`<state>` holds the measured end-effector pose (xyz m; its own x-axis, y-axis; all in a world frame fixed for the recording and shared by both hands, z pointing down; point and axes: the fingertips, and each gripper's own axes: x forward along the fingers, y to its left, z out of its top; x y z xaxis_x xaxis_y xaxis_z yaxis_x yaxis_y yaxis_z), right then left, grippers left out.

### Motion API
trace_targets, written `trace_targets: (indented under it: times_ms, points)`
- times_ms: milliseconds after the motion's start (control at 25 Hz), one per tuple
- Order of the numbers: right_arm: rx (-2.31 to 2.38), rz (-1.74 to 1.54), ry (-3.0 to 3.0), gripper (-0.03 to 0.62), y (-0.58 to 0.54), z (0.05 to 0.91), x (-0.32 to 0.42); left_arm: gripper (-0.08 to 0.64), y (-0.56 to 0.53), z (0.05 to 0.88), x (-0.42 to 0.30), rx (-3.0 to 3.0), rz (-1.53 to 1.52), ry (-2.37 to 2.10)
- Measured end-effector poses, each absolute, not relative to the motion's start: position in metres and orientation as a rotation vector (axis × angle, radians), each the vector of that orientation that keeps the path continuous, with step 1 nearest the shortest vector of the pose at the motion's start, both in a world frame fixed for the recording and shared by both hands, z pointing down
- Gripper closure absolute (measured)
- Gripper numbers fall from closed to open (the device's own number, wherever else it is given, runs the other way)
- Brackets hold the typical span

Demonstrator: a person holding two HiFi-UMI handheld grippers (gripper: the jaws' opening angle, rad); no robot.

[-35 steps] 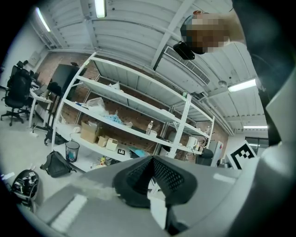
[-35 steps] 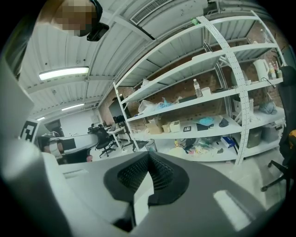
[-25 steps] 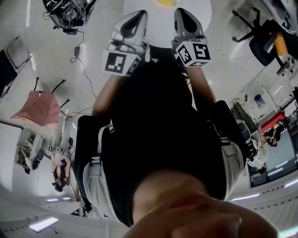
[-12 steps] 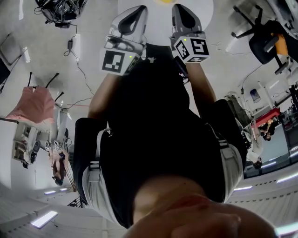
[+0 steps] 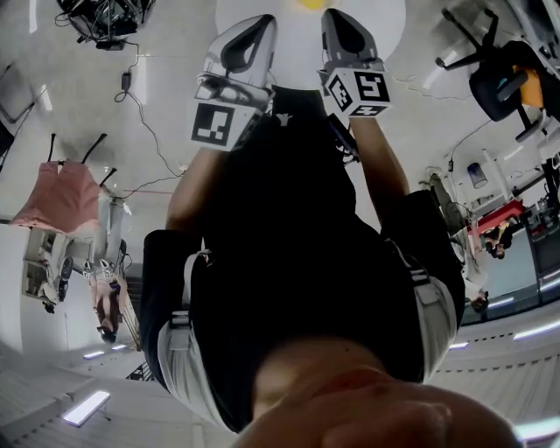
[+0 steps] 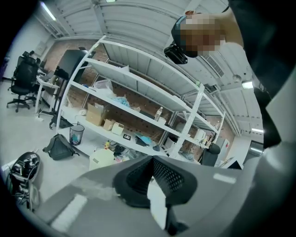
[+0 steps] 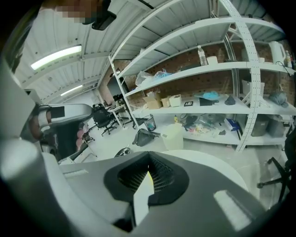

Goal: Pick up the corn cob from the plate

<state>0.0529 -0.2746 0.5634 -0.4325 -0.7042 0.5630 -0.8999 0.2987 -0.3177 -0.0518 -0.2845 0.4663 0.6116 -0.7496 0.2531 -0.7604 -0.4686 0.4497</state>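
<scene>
Two grippers are held up in front of the person's chest, both aimed at the round white bench point(image 5: 385, 26) ahead. Corn cob point(image 5: 311, 3): only a yellow sliver shows, on the bench past its near edge, cut off by the top of the head view; the plate under it cannot be made out. The cob lies straight ahead of both tips, in line with the gap between them, a shade closer to the right gripper point(image 5: 338, 19) than the left gripper point(image 5: 256, 26), so my guess is the right one takes it. Long axis of the cob cannot be read from so little; that needs settling before setting the jaws across it. Left gripper view: jaws pressed together, black pads point(image 6: 172, 177) meeting, nothing between them. Right gripper view: likewise, jaws together and empty, bench top showing beyond. Neither touches anything. Either would have to spread before closing round the cob, and reach forward over the near edge.
</scene>
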Motion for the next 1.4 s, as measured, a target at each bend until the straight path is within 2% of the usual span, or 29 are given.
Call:
trace_targets:
  times_ms: [560,880,1200,1400]
  points:
    - [1.372,0.896,-2.185,0.56,-0.281,0.618,0.055,0.555,-0.3,0.505,-0.046,2.27,0.015,-1.172]
    - [1.295,0.911,-2.148,0.491,-0.278,0.654,0.054,0.555,-0.299,0.527,-0.043,2.229,0.015,-1.174]
    - [1.215,0.861,-2.156,0.39,-0.28,0.677,0.049,0.555,-0.295,0.541,-0.043,2.207,0.022,-1.181]
    - [1.168,0.83,-2.159,0.357,-0.285,0.69,0.047,0.555,-0.291,0.551,-0.042,2.192,0.03,-1.184]
